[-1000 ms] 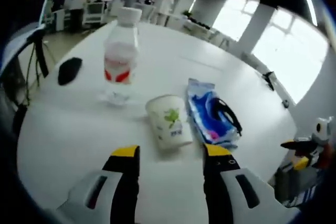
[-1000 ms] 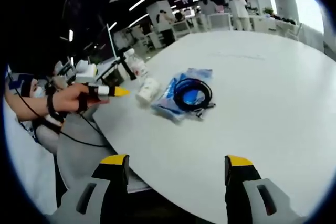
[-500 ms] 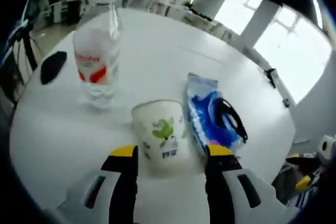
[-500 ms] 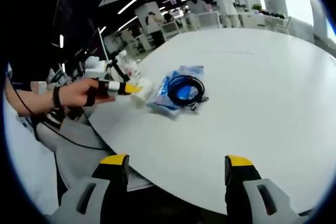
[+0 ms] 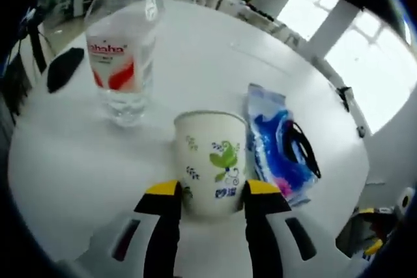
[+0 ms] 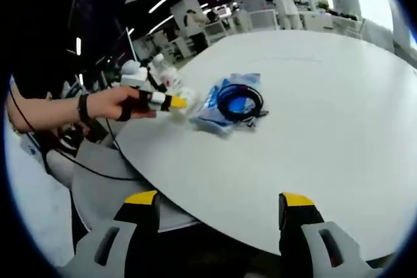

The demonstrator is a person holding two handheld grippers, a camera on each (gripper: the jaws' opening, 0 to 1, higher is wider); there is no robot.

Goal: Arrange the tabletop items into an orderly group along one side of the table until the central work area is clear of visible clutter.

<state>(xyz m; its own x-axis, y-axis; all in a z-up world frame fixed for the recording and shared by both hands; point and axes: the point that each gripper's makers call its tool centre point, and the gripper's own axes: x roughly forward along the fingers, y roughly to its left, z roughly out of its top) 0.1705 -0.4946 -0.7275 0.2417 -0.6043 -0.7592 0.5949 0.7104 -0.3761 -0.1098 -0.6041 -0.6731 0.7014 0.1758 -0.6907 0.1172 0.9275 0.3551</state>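
Observation:
A white paper cup (image 5: 212,161) with green leaf print stands upright between the yellow-tipped jaws of my left gripper (image 5: 212,190), which press on both its sides. Behind it to the left is a clear water bottle (image 5: 124,50) with a red and white label. To the right lies a blue packet (image 5: 277,141) with a coiled black cable (image 5: 301,148) on it. In the right gripper view, my right gripper (image 6: 219,200) hangs open over the near table edge, far from the items. There a hand (image 6: 111,103) holds the left gripper (image 6: 171,102) beside the blue packet (image 6: 228,105).
A black flat object (image 5: 65,69) lies at the far left of the white round table (image 5: 195,50). The table (image 6: 326,109) stretches wide and bare to the right of the packet. Desks and people stand in the room behind.
The left gripper has moved forward until the cup sits between its jaws, and the jaws have narrowed onto it. The right gripper stays open and has hardly moved.

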